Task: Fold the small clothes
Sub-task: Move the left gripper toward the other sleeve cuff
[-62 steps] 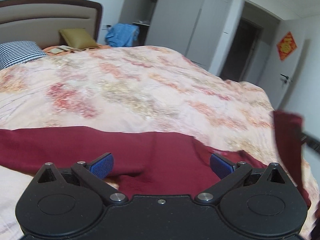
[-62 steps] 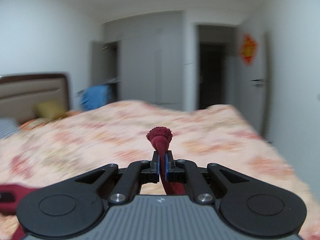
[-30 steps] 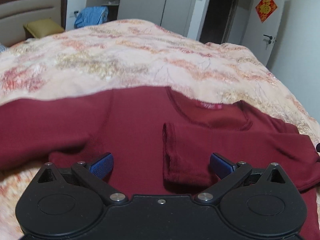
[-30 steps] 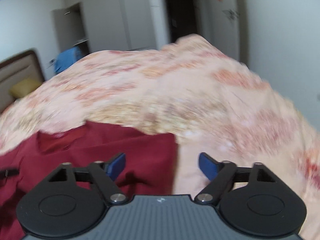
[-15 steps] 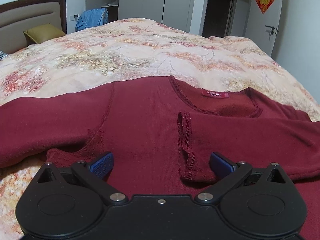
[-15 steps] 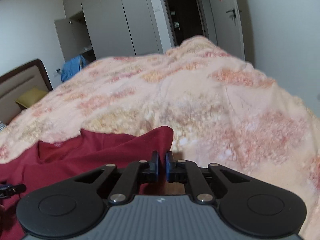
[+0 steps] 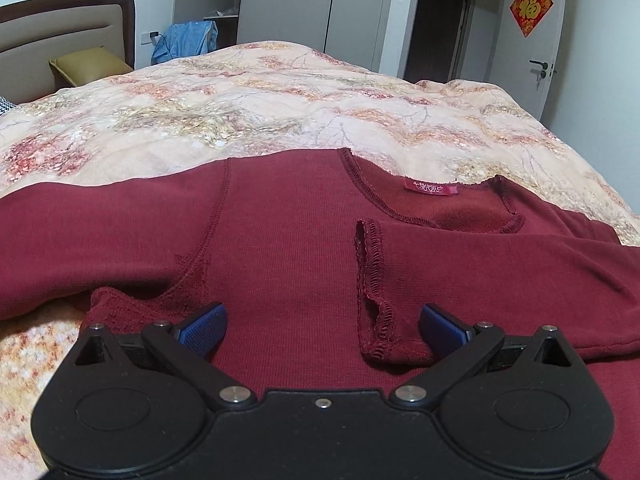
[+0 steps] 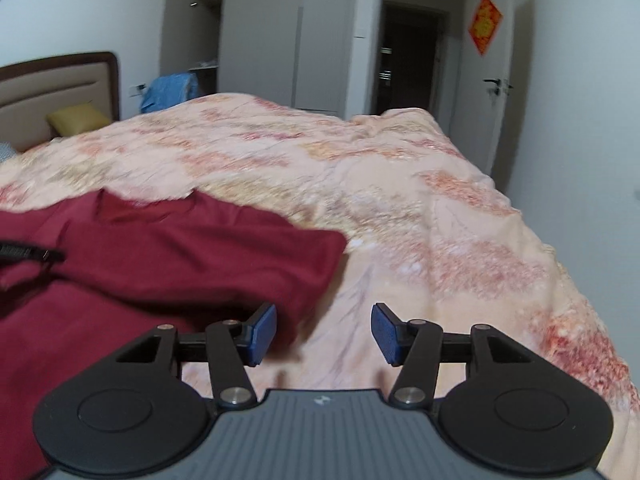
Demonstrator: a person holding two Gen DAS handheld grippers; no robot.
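Observation:
A dark red long-sleeved top [image 7: 288, 240] lies flat on the floral bedspread [image 7: 280, 112], neck opening with pink label [image 7: 430, 188] facing away. Its right sleeve [image 7: 480, 276] is folded across the chest, the cuff [image 7: 372, 300] near my left gripper. The left sleeve [image 7: 80, 232] stretches out to the left. My left gripper [image 7: 322, 326] is open, low over the top's body, holding nothing. My right gripper [image 8: 324, 334] is open and empty, just off the top's folded right edge [image 8: 312, 280], over bare bedspread [image 8: 440, 240].
A headboard [image 7: 60, 36] and a yellow pillow [image 7: 88, 66] are at the far left. Blue clothing [image 7: 184, 40] hangs by the grey wardrobe [image 7: 288, 4]. A dark doorway [image 8: 408, 56] and a white door [image 7: 536, 40] stand behind the bed.
My right gripper carried the sleeve across the chest and let go, pinched shut at the top's right edge, and has now opened. My left gripper has stayed open over the top.

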